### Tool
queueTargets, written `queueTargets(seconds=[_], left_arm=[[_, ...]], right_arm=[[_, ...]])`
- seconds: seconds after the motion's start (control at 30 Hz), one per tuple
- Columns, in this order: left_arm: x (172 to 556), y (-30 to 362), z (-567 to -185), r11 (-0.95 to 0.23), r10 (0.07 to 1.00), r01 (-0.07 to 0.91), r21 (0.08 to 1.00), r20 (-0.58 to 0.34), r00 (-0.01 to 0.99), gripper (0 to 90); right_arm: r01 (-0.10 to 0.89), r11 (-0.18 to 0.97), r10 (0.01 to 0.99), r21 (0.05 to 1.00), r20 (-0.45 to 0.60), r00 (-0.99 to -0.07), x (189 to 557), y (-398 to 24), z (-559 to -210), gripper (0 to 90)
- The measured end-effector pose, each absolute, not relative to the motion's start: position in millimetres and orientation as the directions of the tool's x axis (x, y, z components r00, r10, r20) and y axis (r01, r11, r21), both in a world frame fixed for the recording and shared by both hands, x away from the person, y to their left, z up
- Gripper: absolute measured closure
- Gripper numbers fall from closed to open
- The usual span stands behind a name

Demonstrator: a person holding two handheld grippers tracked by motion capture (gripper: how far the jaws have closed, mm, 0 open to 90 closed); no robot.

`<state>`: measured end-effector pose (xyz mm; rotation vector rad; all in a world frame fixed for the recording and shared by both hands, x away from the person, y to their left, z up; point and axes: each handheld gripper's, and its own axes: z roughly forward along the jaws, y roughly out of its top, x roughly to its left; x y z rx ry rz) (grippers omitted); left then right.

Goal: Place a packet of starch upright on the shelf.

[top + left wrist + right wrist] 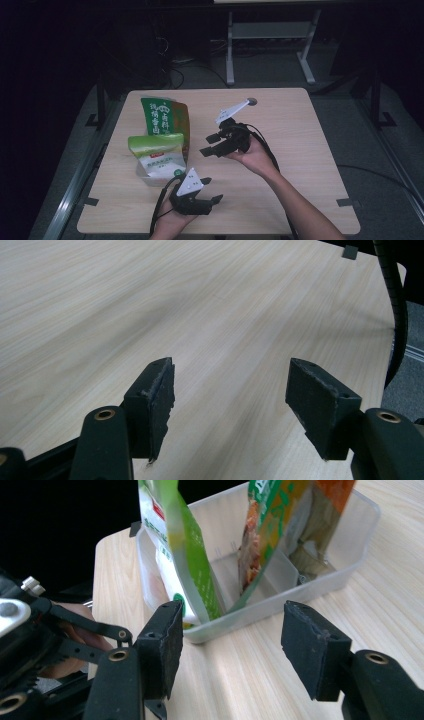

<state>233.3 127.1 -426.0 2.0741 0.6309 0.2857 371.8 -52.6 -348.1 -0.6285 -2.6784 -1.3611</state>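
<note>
A clear plastic bin [145, 176] [280, 605] stands on the left half of the wooden table [300, 150]. Two snack bags stand upright in it: a dark green and orange one [162, 120] [270, 525] at the back and a light green and white one [157, 150] [175, 545] in front. My right gripper [207, 144] [230, 640] is just right of the bin, pointing at it, jaws open with nothing between them. My left gripper [212, 190] [230, 390] is near the table's front edge, below the bin, pointing right over bare wood, jaws open and empty.
A divider wall splits the bin inside. The right gripper's cable [397, 315] runs off the table's right side. Under the dark far side stands a white desk frame [270, 45]. A small round mark [252, 101] sits near the table's far edge.
</note>
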Motion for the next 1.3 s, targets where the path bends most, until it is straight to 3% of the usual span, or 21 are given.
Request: queueTargets(seconds=[1.3], left_arm=[[238.2, 125.4, -424.1, -0.43, 0.544, 0.331, 0.84, -0.051, 0.837, 32.2]], right_arm=[[0.488, 0.493, 0.47, 0.72, 0.251, -0.846, 372.5, -137.2, -359.3, 32.7]])
